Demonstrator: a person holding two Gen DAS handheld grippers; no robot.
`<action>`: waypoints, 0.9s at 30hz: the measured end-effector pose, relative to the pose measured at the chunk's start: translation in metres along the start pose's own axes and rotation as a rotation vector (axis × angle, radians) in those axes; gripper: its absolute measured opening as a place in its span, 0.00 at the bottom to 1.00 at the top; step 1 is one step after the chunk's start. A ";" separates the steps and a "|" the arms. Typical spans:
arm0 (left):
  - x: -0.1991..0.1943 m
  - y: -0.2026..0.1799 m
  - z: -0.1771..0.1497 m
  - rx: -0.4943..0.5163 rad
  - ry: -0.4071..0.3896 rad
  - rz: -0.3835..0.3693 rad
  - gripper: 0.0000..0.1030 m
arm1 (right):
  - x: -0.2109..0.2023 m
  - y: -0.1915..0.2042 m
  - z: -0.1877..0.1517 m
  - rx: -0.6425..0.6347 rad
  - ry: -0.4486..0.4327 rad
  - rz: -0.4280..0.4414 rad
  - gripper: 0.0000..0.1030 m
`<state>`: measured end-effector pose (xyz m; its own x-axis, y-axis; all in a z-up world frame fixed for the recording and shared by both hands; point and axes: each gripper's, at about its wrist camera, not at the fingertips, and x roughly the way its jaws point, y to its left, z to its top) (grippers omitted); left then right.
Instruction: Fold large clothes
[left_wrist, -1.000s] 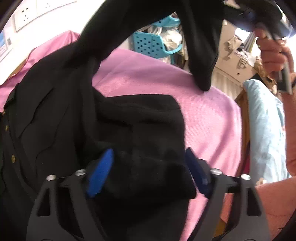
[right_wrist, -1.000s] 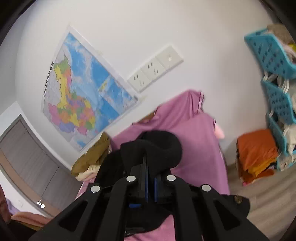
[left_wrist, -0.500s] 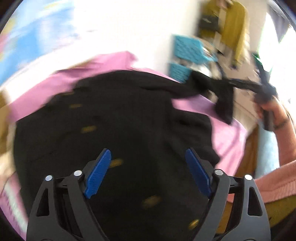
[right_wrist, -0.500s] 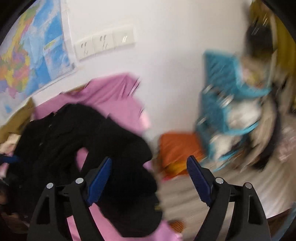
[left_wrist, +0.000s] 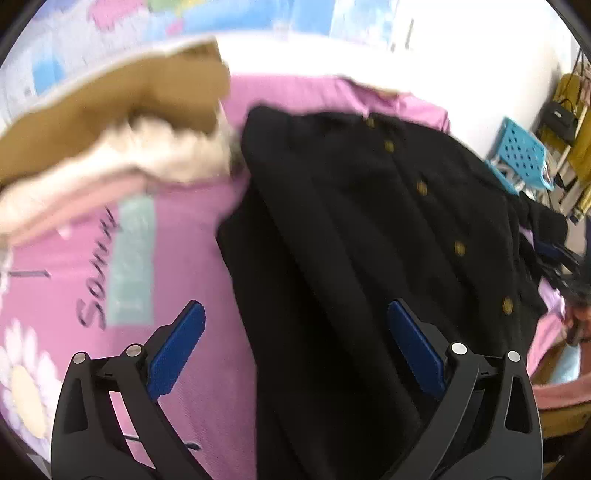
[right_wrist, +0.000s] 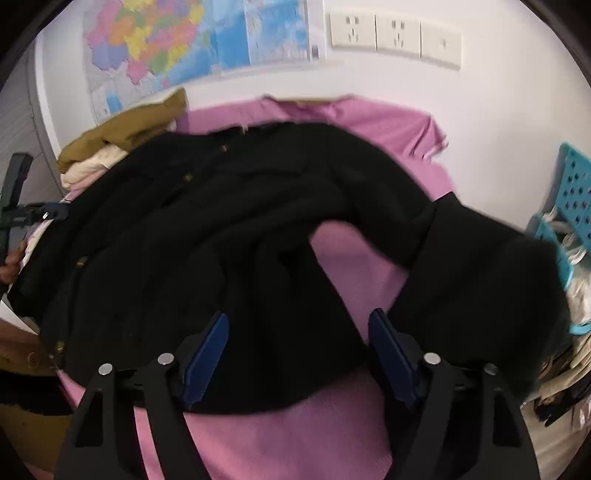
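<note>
The big black coat (right_wrist: 207, 236) lies spread on the pink bed cover (right_wrist: 332, 424), buttons up. One sleeve (right_wrist: 480, 280) hangs off the side by the blue basket (right_wrist: 576, 184). The left claw (left_wrist: 295, 358) has just been opening wide and holds nothing. The right claw (right_wrist: 299, 354) has just been closing a bit, but it is open with only coat under it. To fold well, grab the hanging sleeve near its end and lay it flat across the coat, smoothing bumps first
</note>
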<state>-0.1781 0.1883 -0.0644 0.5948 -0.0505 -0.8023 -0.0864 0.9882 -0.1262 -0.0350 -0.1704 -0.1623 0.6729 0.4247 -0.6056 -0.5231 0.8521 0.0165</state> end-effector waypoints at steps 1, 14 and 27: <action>0.007 -0.006 -0.004 0.007 0.022 -0.005 0.95 | 0.006 -0.001 0.000 0.010 0.019 0.018 0.58; 0.007 0.019 0.001 -0.072 0.012 0.046 0.27 | -0.124 -0.021 -0.020 0.290 -0.195 0.463 0.10; -0.027 -0.021 0.027 0.071 -0.119 0.086 0.62 | -0.101 -0.034 -0.059 0.271 -0.043 0.266 0.71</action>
<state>-0.1709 0.1724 -0.0241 0.6785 0.0479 -0.7330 -0.0867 0.9961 -0.0153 -0.1163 -0.2602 -0.1483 0.5568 0.6491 -0.5183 -0.5287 0.7582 0.3816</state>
